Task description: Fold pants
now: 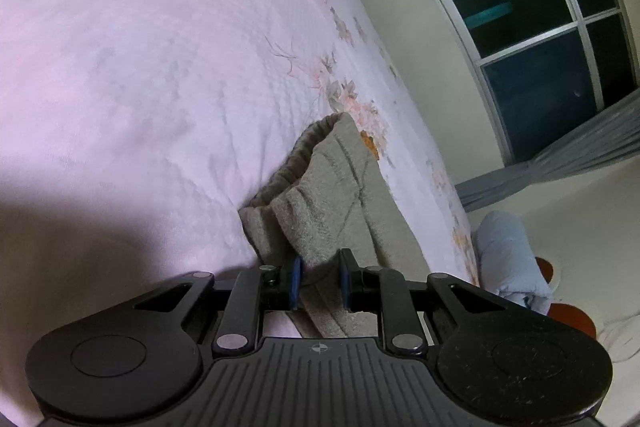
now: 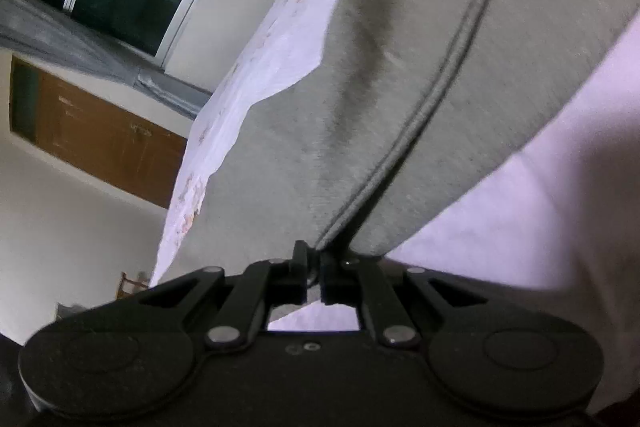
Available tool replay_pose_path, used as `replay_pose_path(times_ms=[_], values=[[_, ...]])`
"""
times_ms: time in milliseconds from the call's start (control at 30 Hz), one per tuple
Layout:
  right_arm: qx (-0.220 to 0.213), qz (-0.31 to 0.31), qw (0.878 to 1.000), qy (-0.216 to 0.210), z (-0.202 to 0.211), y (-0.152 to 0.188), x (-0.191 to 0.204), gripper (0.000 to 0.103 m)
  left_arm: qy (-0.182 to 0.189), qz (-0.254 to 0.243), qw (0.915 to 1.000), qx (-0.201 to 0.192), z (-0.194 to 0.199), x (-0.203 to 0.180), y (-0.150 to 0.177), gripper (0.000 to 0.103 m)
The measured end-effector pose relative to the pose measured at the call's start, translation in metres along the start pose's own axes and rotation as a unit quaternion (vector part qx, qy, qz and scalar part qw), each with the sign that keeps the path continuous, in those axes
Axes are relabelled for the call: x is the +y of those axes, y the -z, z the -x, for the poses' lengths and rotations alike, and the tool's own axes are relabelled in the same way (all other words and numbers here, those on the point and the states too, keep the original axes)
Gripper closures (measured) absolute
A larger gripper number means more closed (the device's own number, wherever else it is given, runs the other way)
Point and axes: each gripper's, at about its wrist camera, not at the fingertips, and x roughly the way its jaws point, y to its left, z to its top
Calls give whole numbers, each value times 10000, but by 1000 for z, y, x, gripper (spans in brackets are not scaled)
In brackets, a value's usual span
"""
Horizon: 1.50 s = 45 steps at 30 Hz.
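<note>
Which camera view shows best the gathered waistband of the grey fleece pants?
The left wrist view: there the gathered waistband of the grey fleece pants lies visible on the pale floral bedsheet. The right wrist view shows only flat grey fabric with a long seam, no waistband.

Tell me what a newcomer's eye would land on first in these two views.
First, the grey pants bunched on the pale bedspread near its flowered edge, with the left gripper clamped on a thick fold of them. In the right wrist view, the right gripper pinches the pants along a dark seam that runs up the cloth. Behind, a dark window reflects a ceiling light.
</note>
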Motion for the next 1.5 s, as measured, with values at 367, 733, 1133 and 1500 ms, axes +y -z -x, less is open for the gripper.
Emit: replay_pose_path(times_ms=[367, 733, 1133, 1500], values=[[-337, 95, 9993, 138, 27, -9, 4, 77, -850, -700, 9920, -611, 17, -33, 8, 0], [-1487, 93, 9870, 595, 103, -65, -25, 44, -1759, -2236, 9511, -1206, 8, -122, 109, 0], [-2066, -1016, 9708, 673, 130, -154, -118, 67, -1934, -3109, 9274, -765, -48, -193, 184, 0], [-1835, -1480, 9697, 636, 76, -217, -150, 69, -2435, -3136, 9172, -319, -78, -194, 186, 0]])
